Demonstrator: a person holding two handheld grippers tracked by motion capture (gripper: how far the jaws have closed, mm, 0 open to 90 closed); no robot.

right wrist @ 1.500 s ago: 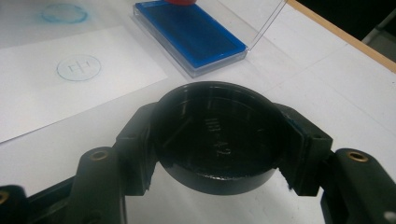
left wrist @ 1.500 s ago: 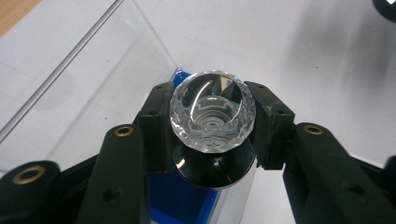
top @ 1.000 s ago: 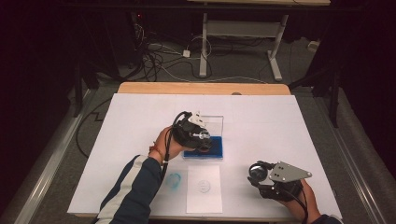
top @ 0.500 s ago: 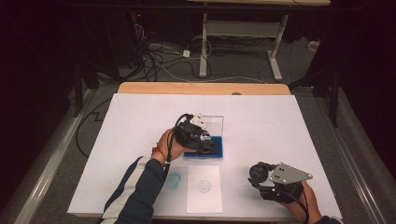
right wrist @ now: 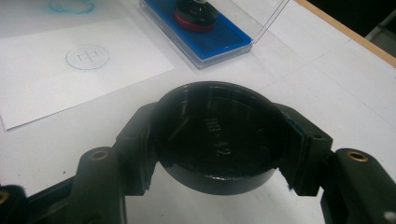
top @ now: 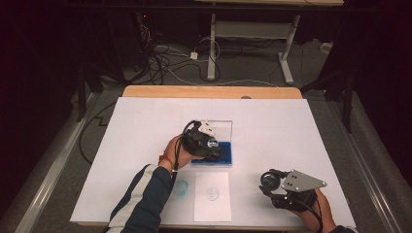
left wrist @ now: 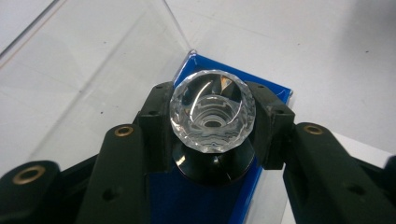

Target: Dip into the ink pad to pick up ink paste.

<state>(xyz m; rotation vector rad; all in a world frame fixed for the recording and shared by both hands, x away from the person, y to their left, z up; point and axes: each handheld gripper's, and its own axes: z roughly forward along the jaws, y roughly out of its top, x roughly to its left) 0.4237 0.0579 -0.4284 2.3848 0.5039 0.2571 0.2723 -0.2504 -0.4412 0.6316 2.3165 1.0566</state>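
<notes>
A person at a white-covered counter point(top: 291, 126) works a stamp set with a tool in each hand. The left tool point(left wrist: 212, 126) pinches the faceted crystal knob of a stamp point(left wrist: 212, 114), holding it down on the blue ink pad point(top: 224, 154), whose clear lid point(top: 223, 128) stands open behind. The right tool point(right wrist: 219, 140), near the counter's front edge, clamps a black round cap point(right wrist: 219, 135), its hollow side facing the camera. A paper sheet point(top: 212, 196) bearing one faint round print lies between the hands; a blue smudge point(top: 181, 187) marks the counter covering just left of it. The inking step appears to be in hand. Next would likely come a straight lift off the pad, then a level press onto clean paper.
</notes>
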